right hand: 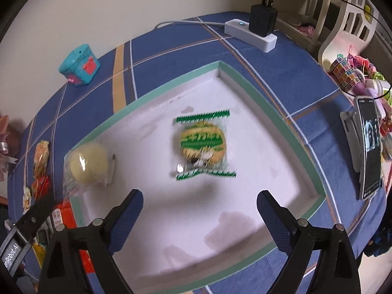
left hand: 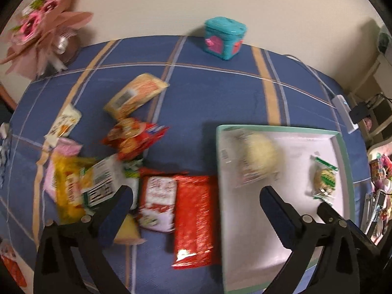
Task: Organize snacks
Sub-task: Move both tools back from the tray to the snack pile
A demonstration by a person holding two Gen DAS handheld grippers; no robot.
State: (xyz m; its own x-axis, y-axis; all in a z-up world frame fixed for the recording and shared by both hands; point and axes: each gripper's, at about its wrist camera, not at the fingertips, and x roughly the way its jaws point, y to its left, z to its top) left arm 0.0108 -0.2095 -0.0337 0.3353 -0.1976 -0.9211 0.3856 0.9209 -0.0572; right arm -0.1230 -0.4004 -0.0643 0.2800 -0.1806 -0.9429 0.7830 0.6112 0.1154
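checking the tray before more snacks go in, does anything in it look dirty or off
Yes. The tray floor has darker blotches, like stains or damp marks, largest near its front edge and smaller ones by the far wall. The bun and the cookie lie apart, wrappers looking intact.

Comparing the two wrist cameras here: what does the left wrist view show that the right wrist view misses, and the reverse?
Only the left wrist view shows the full snack pile on the tablecloth: the long red foil packet, the orange biscuit packet and the pink bouquet. Only the right wrist view shows the phone on its stand and the black charger. Both show the white tray, its green cookie packet, pale round bun and the teal tin.
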